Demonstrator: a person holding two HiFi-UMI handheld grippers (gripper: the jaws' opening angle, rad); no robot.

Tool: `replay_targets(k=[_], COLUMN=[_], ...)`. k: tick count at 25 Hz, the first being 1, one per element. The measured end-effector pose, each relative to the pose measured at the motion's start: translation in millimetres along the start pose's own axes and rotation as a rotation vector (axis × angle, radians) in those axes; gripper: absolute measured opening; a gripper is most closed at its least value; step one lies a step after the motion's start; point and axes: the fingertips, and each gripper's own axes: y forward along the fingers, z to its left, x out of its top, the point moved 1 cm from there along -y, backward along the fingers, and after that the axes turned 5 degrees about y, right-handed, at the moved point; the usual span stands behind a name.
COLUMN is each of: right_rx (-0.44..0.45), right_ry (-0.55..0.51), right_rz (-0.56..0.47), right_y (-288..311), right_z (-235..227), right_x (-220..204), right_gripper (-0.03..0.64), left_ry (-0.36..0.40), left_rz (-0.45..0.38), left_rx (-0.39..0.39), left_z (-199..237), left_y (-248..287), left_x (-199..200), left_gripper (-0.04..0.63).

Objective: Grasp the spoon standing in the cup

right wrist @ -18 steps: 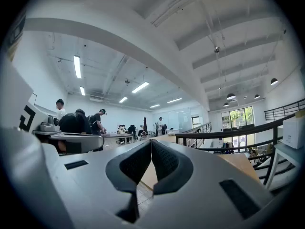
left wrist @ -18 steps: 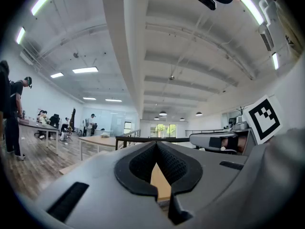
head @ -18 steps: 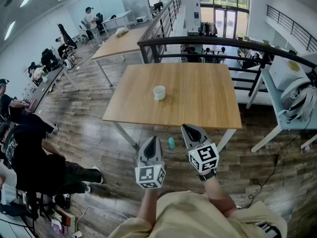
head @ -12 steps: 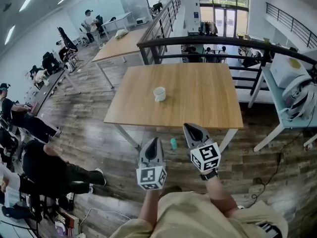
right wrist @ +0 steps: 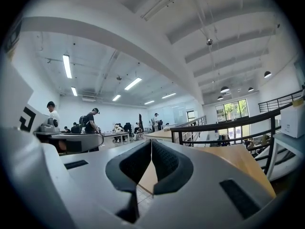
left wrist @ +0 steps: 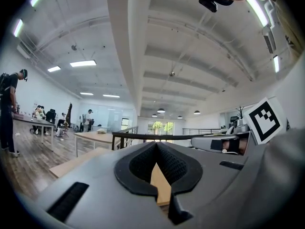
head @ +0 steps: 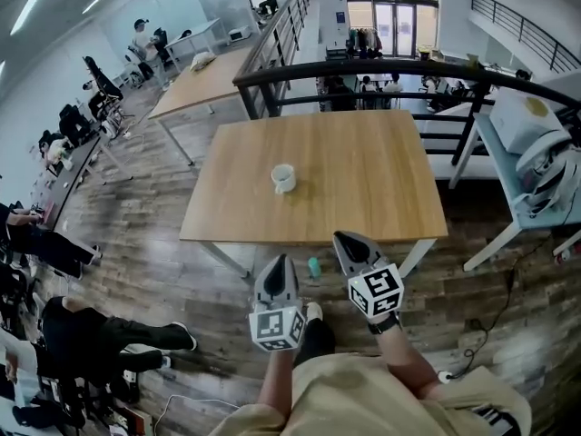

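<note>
A white cup [head: 284,178] stands on the left half of a wooden table [head: 363,189] in the head view; I cannot make out a spoon in it at this distance. My left gripper [head: 280,261] and right gripper [head: 346,240] are held side by side over the floor, short of the table's near edge and well away from the cup. Both are shut with nothing between the jaws. In the left gripper view the pads [left wrist: 164,163] meet and a strip of table shows behind them. The right gripper view shows its pads [right wrist: 162,161] closed too, with the table [right wrist: 238,161] to the right.
A black railing [head: 363,69] runs behind the table. A second wooden table [head: 195,84] stands at the back left. A white desk [head: 531,184] with equipment is on the right. Several seated people [head: 82,334] are on the left. A small teal object [head: 313,266] lies on the floor.
The view has shifted forward and left, so the table and cup sit slightly lower and nearer. Both grippers stay shut in the same place in the view. The people on the left have moved.
</note>
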Motion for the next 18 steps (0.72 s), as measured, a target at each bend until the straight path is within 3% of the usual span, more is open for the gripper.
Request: replay_targets(k=[7,12,18], right_rx=[-0.029,-0.030,-0.049], right_ry=[-0.026,-0.089,-0.079], right_rz=[0.028,0.031,0.061], right_y=[100.8,180.3,253.6], right_z=[-20.3,-19.6,-26.7], right_x=[13.9,23.0,11.1], right_gripper=[0.017,0.017,0.017], left_ry=[-0.017,-0.032,-0.050], left_rz=[-0.030,-0.070,-0.071], left_rx=[-0.060,-0.036,-0.053], left_z=[58.7,122.4,174.2], left_y=[87.8,143.7,189.2], left_x=[4.7,11.3,-0.1], left_gripper=[0.011,0.011,0.011])
